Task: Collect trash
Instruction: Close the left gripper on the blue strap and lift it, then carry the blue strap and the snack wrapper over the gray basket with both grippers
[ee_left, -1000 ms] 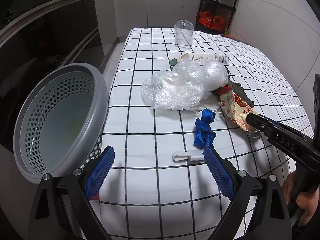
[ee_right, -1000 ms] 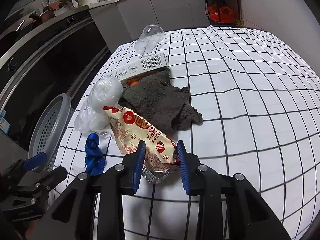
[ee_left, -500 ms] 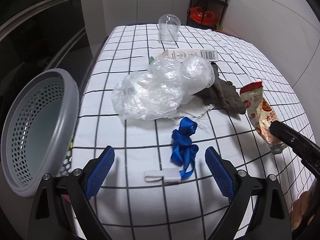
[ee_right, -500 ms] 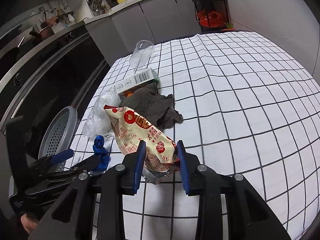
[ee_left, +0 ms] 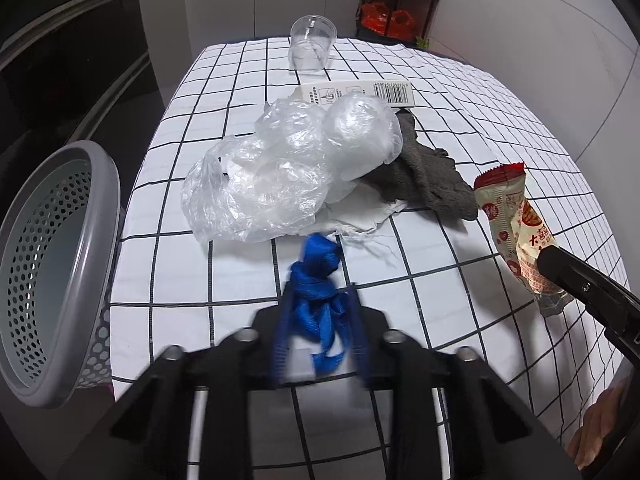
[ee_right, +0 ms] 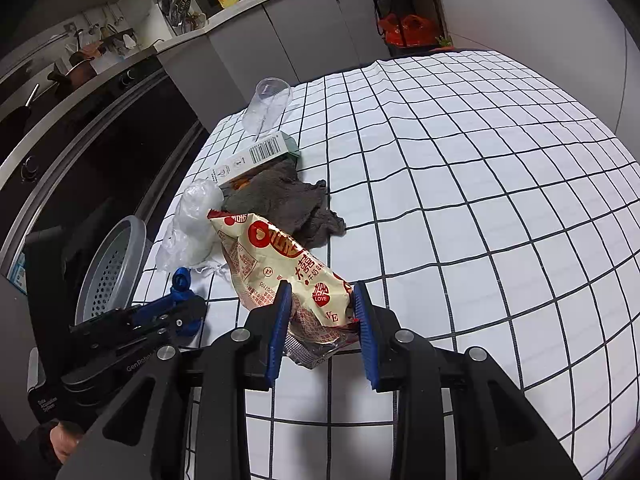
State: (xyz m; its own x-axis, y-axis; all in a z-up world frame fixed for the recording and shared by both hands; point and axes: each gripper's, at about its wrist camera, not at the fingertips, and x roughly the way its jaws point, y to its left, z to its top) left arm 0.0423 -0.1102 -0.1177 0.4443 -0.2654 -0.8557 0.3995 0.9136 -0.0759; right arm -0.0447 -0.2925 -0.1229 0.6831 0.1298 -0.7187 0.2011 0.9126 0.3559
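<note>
My left gripper [ee_left: 318, 320] is shut on a crumpled blue ribbon [ee_left: 316, 280] low over the checked tablecloth; it also shows in the right wrist view [ee_right: 182, 304]. My right gripper [ee_right: 320, 312] is shut on a red and cream snack wrapper [ee_right: 288, 260] and holds it above the table; the wrapper also shows in the left wrist view [ee_left: 516, 232]. A grey perforated basket [ee_left: 52, 272] stands at the table's left edge, also seen in the right wrist view [ee_right: 112, 268].
A clear plastic bag [ee_left: 292, 172], white tissue [ee_left: 360, 212], a grey cloth [ee_left: 424, 176], a white barcoded box [ee_left: 360, 92] and a clear cup [ee_left: 312, 48] lie on the table [ee_left: 224, 240]. A small white piece [ee_left: 300, 364] lies under the left fingers.
My left gripper moved forward and closed on the blue ribbon. My right gripper kept hold of the snack wrapper and lifted it further above the table.
</note>
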